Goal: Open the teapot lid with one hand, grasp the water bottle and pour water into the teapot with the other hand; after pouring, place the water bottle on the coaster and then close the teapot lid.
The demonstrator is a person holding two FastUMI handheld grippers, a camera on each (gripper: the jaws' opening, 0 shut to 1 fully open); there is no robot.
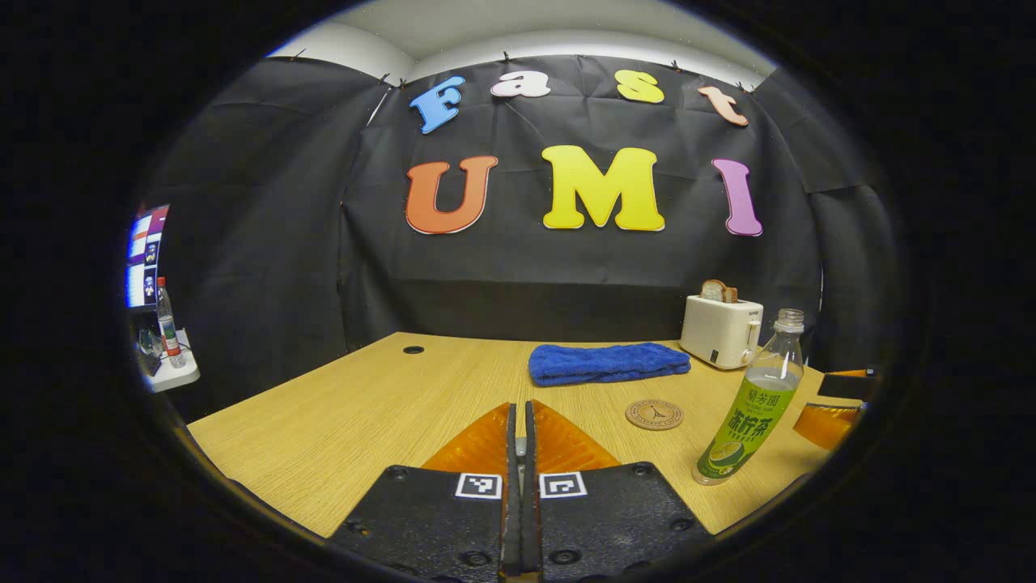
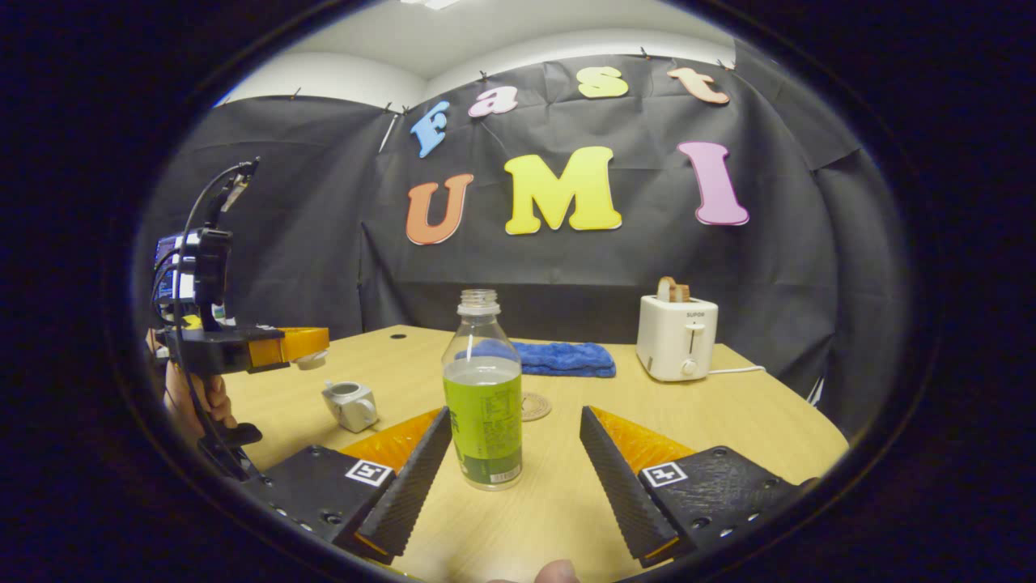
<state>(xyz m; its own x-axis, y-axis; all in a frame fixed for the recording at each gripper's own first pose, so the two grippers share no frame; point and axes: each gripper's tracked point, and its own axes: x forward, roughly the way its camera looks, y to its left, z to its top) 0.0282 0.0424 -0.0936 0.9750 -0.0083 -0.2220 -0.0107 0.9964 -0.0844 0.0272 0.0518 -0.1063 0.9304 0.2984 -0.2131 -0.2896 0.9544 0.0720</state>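
Right gripper (image 2: 515,461) has its fingers spread wide, one on each side of the water bottle (image 2: 483,397), not touching it. The bottle stands upright on the wooden table (image 2: 728,421), cap off, about half full of clear liquid, with a green label around the lower body.

Left gripper (image 2: 312,344) is held up above the small grey teapot (image 2: 350,405). In the left gripper view its fingers (image 1: 520,441) are pressed together. In the right gripper view a small pale piece sits at its tip, probably the teapot lid, too small to confirm. The teapot looks open on top.

Coaster (image 1: 654,414) lies flat between the bottle and the blue towel (image 1: 607,362). Toaster (image 1: 720,330) sits at the back, well apart.

Handling judgement:
- The bottle looks like thin clear plastic, so likely soft-walled and light to moderate in weight at half fill.
- With no cap on, a hard squeeze could push water up and out of the neck.
- The label band is the best place to grip: the widest and probably the stiffest section, and less slippery than bare plastic.
- Avoid the tapered shoulder, where the fingers could slide upward.
- The teapot opening is small, so the tilt should be slow.
- The teapot looks ceramic, so treat the lid as fragile.
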